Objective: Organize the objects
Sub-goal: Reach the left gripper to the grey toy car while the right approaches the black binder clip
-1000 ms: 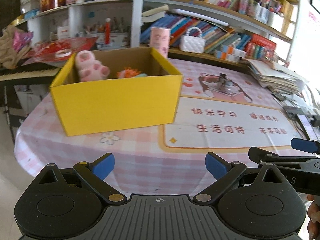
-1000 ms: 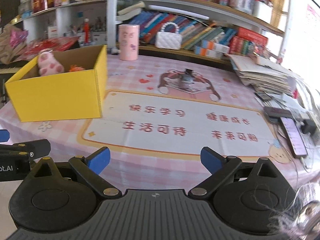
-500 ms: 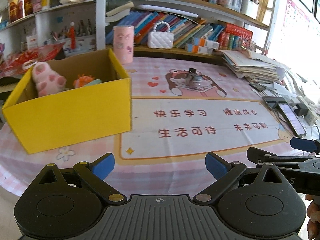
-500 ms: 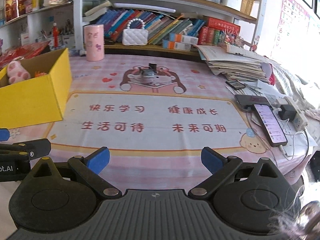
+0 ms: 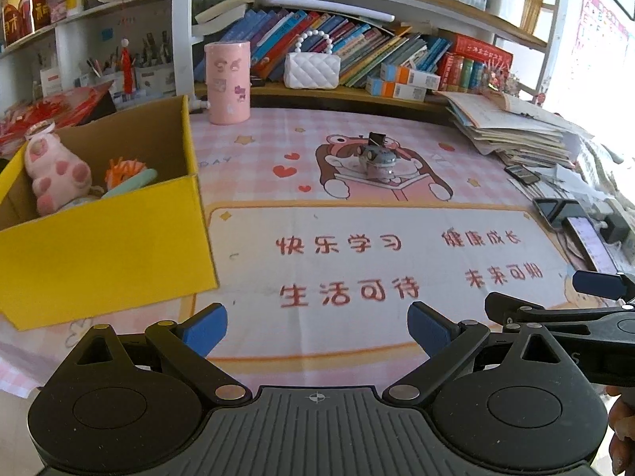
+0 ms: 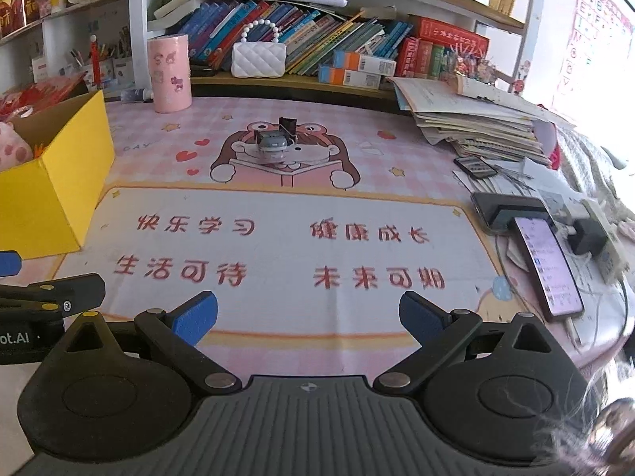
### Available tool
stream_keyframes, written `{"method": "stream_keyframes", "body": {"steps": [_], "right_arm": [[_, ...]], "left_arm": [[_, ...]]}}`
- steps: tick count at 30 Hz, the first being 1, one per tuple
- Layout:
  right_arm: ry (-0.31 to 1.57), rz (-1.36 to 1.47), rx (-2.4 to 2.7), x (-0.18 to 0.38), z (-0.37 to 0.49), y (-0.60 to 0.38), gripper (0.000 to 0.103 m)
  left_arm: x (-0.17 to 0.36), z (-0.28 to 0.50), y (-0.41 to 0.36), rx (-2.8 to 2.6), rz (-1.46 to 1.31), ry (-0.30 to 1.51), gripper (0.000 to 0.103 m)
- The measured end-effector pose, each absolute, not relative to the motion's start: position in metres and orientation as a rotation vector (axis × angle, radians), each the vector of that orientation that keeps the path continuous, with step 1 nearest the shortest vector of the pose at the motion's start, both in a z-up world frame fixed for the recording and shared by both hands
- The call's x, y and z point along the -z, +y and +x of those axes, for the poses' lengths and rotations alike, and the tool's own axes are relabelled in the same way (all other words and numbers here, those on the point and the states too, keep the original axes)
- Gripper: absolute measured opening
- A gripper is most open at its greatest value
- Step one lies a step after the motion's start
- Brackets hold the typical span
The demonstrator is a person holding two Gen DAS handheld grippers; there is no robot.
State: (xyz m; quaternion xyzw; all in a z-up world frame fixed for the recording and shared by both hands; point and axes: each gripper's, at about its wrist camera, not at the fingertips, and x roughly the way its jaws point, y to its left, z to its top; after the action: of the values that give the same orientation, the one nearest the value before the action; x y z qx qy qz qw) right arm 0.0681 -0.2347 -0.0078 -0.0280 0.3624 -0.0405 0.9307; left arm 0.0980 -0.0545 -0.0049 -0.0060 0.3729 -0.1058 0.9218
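Observation:
A yellow cardboard box [image 5: 107, 246] [image 6: 47, 194] stands at the table's left; inside lie a pink plush toy [image 5: 55, 170] and an orange-and-green toy [image 5: 127, 174]. A small grey toy [image 5: 375, 158] [image 6: 274, 143] with a black part on top sits on the bear picture in the middle of the pink table mat [image 5: 357, 269]. My left gripper [image 5: 317, 327] hangs open and empty over the near edge of the mat. My right gripper [image 6: 308, 315] is open and empty too, beside the left one, which shows at the left edge of the right wrist view.
A pink cylindrical holder [image 5: 227, 81] and a white quilted handbag [image 5: 311, 69] stand at the back below bookshelves. A stack of papers [image 6: 476, 123] fills the back right. Phones [image 6: 543, 261], a charger and cables lie along the right edge.
Both views have swung right and drawn nearer: the yellow box slid toward the left edge, and the grey toy and the phones came further into view. Both grippers stayed open.

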Motion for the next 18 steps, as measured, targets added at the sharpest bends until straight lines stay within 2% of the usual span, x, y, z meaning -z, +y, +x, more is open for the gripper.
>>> {"method": "stream_keyframes", "body": {"steps": [18], "right_arm": [[0.742, -0.009, -0.008, 0.013, 0.161, -0.302, 0.096]], "left_arm": [[0.007, 0.174, -0.119, 0.148, -0.001, 0.782, 0.099]]}}
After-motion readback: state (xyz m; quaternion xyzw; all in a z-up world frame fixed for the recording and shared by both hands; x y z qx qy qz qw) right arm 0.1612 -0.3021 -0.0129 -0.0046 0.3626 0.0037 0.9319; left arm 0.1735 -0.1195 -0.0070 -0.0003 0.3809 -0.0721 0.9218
